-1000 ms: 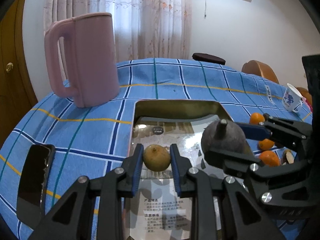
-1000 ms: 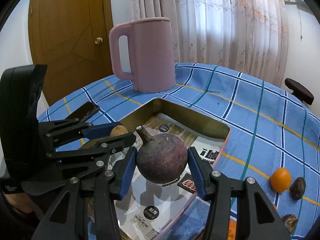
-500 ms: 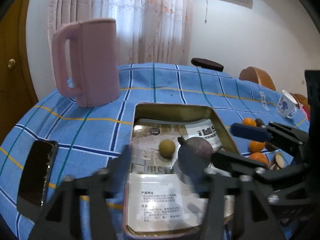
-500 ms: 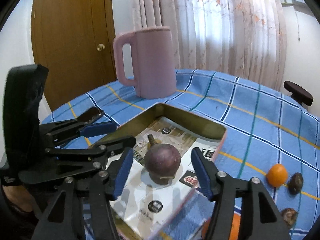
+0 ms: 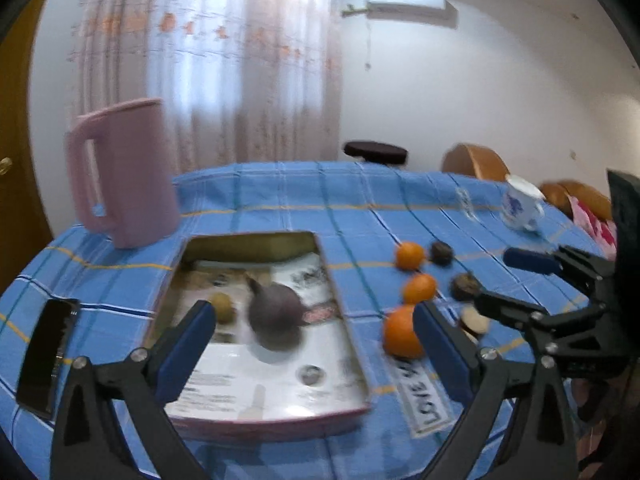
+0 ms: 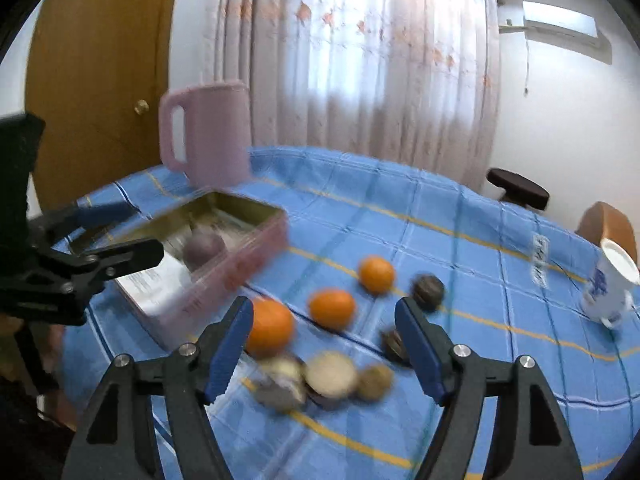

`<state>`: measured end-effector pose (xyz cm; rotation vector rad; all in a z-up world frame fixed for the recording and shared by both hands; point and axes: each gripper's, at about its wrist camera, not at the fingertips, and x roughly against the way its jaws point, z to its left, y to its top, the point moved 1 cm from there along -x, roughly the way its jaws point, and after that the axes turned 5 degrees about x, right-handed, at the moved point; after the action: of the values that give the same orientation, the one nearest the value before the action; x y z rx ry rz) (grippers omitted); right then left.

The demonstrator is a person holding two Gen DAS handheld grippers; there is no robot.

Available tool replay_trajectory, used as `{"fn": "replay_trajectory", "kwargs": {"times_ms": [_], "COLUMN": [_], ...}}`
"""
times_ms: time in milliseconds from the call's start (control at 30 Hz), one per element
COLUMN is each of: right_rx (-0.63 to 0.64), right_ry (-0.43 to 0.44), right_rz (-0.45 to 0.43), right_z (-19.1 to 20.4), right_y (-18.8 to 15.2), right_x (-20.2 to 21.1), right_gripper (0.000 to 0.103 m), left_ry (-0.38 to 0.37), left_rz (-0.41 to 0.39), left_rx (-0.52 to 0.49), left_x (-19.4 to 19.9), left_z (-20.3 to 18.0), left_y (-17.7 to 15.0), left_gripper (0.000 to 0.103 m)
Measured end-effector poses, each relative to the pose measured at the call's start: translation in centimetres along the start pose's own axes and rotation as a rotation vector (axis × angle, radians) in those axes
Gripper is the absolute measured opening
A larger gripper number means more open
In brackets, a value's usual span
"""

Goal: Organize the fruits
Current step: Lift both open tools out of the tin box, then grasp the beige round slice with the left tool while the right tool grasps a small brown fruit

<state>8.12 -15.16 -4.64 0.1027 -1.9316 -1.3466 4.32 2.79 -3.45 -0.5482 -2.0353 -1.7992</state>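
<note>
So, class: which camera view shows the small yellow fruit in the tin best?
The left wrist view: the small yellow fruit lies unobstructed on the tin's paper lining. The right wrist view hides it behind the tin's wall.

The table wears a woven blue checked cloth (image 5: 280, 188). The tin (image 5: 256, 246) has dull gold metal walls and glossy printed paper lining its floor. The purple fruit (image 5: 276, 312) looks matt, the oranges (image 6: 332, 308) smooth-skinned. The pink jug (image 5: 124, 172) seems matt plastic; the phone (image 5: 46, 356) shines glassy black; the door (image 6: 100, 80) is varnished wood.
</note>
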Motion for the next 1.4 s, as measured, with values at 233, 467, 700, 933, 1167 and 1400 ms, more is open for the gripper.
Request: {"fn": "replay_trajectory", "kwargs": {"times_ms": [233,467,700,933,1167,1400], "right_rx": [-0.015,-0.085,-0.188,-0.193,-0.216,-0.304], "right_ry": [0.006,0.041,0.087,-0.019,0.049,0.185], "right_rz": [0.076,0.160,0.161,0.127,0.203,0.244], "right_z": [-1.1,-2.2,-3.1,-4.8,-5.2,-5.6], "right_y": [-1.8,-2.4,-2.6,-2.8,-3.2,-3.7], "right_x": [-1.0,-2.3,-2.8,-0.6,-2.8,-4.6], "right_gripper": [0.064,0.059,0.059,0.059,0.047,0.028], "left_ry": [-0.014,-0.018,-0.025,-0.029,-0.048,-0.073], "left_rz": [0.044,0.050,0.045,0.043,0.044,0.051], "left_rx": [-0.031,-0.033,-0.050,-0.054,-0.094,-0.120], "left_x": [-0.9,-1.1,-1.1,-1.7,-2.4,-2.7], "left_z": [-2.7,-3.5,-4.3,-5.0,-6.9,-7.9], "left_y": [-1.1,-1.4,-1.5,-0.9,-0.8,-0.8], "left_gripper": [0.101,0.101,0.101,0.101,0.101,0.100]}}
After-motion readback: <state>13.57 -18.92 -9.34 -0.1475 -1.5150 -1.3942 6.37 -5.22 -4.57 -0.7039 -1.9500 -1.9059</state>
